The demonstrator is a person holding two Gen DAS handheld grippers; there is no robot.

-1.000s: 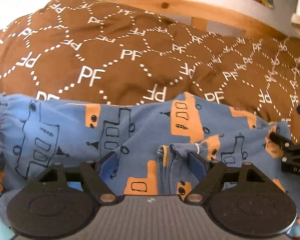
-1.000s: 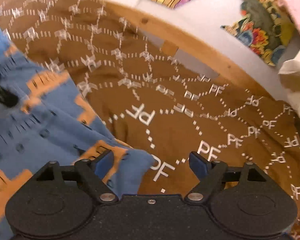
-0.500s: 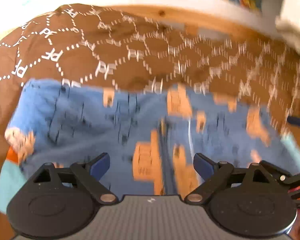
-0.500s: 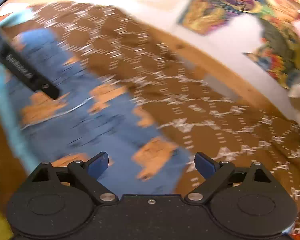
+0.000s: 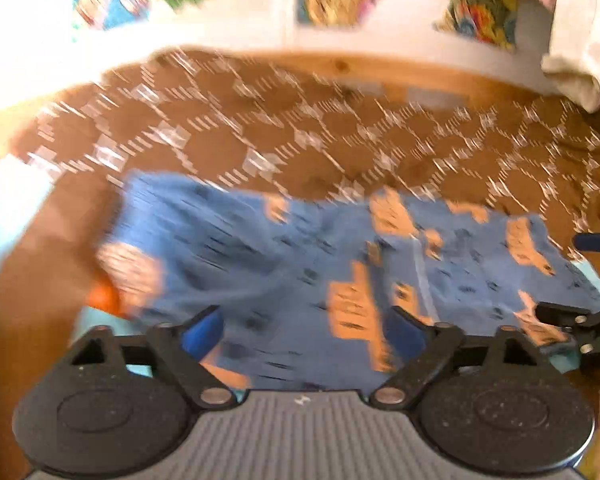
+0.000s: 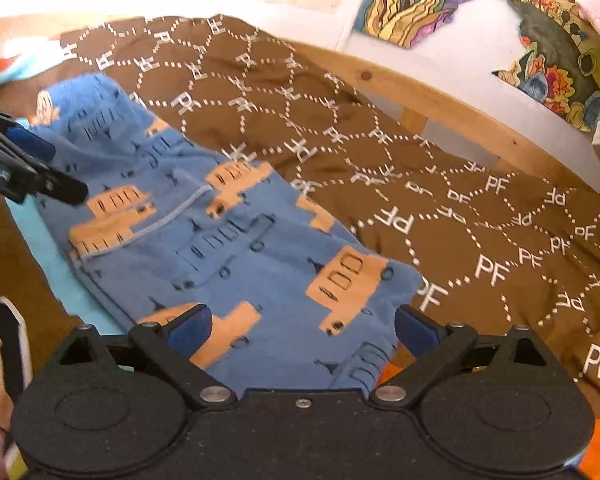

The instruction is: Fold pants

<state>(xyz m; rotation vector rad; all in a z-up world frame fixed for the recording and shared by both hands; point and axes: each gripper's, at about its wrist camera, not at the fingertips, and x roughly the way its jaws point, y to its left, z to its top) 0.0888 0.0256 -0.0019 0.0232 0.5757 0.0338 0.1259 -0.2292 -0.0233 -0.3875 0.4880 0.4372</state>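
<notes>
Blue pants with orange vehicle prints lie folded on a brown quilt; the left wrist view is blurred. They also show in the right wrist view. My left gripper is open and empty, raised above the pants' near edge. My right gripper is open and empty above the pants' other end. The left gripper's fingers show at the left of the right wrist view. The right gripper's fingers show at the right of the left wrist view.
The brown quilt with white PF marks covers the bed. A wooden bed frame runs behind it, below a wall with colourful pictures. Light blue and orange cloth lies under the pants. A cream cloth hangs at the right.
Both grippers have pulled back and up from the pants, so more of the bed and wall shows. The pants stay lying on the quilt.
</notes>
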